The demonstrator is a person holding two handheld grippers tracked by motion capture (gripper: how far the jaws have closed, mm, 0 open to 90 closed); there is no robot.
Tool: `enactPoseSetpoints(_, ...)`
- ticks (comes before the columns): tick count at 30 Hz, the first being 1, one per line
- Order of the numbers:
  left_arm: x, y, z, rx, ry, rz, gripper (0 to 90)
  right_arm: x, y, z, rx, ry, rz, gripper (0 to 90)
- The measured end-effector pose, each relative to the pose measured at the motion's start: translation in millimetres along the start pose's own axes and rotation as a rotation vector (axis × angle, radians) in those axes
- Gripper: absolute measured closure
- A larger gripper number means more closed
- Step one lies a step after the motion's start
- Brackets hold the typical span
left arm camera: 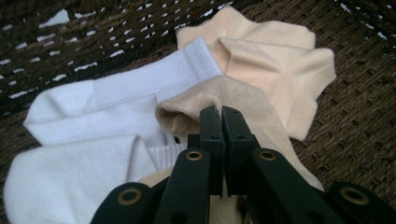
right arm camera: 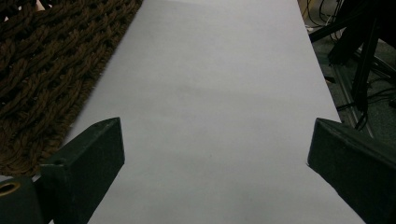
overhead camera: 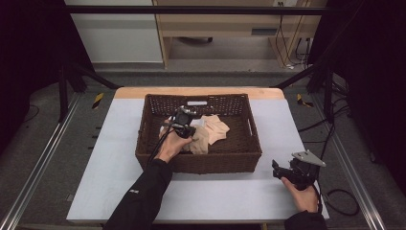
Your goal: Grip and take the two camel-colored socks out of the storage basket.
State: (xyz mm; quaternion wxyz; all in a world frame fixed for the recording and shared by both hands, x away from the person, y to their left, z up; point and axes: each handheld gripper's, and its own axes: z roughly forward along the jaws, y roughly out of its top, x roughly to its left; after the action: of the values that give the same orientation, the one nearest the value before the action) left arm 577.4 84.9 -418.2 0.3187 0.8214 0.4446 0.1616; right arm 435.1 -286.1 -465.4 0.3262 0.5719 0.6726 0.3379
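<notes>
You are working in a lab-style recording cell, not a home. Your tabletop (overhead camera: 110, 182) is a pale sheet on a wooden board, boxed in by black frame bars (overhead camera: 191, 10) overhead and angled struts (overhead camera: 91, 74) at its far corners. Metal rails (overhead camera: 40, 158) run along the grey floor on both sides, loose cables (overhead camera: 342, 203) coil by the right edge, and yellow-black hazard tape (overhead camera: 97, 99) marks the floor near the far left corner.

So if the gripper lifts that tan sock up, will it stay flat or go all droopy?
Probably droopy. The tan sock is soft knit and already lies creased, so it should dangle from the left gripper, whose jaws pinch its cuff. It looks thin, so likely very light. It overlaps the white sock, which might drag along a little.
</notes>
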Motion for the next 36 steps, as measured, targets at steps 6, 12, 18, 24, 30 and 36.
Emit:
enactPoseSetpoints(6,1.6,1.1,-9.0,-0.075,-0.015,0.007,88.5,-0.5,-0.1,-0.6,-0.001,-0.003,-0.004,4.1)
enactPoseSetpoints(12,1.5,3.2,-22.2,-0.189,-0.033,0.013,88.7,-1.4,0.0,-1.1,-0.004,-0.009,-0.006,4.1)
enactPoseSetpoints(18,4.8,9.7,-45.7,-0.336,-0.053,-0.005,88.8,-1.2,0.2,-2.1,-0.007,-0.008,-0.002,4.2)
enactPoseSetpoints(24,5.2,18.0,-81.5,-0.452,-0.041,0.014,88.8,-1.4,0.4,-2.6,-0.01,-0.011,-0.004,4.2)
enactPoseSetpoints(30,3.7,20.1,-123.0,-0.546,-0.058,0.025,88.8,-2.2,0.7,-3.8,-0.018,-0.015,0.0,4.2)
enactPoseSetpoints(36,0.4,14.7,-157.4,-0.599,-0.085,0.034,88.7,-2.0,0.6,-4.3,-0.019,-0.015,-0.003,4.3)
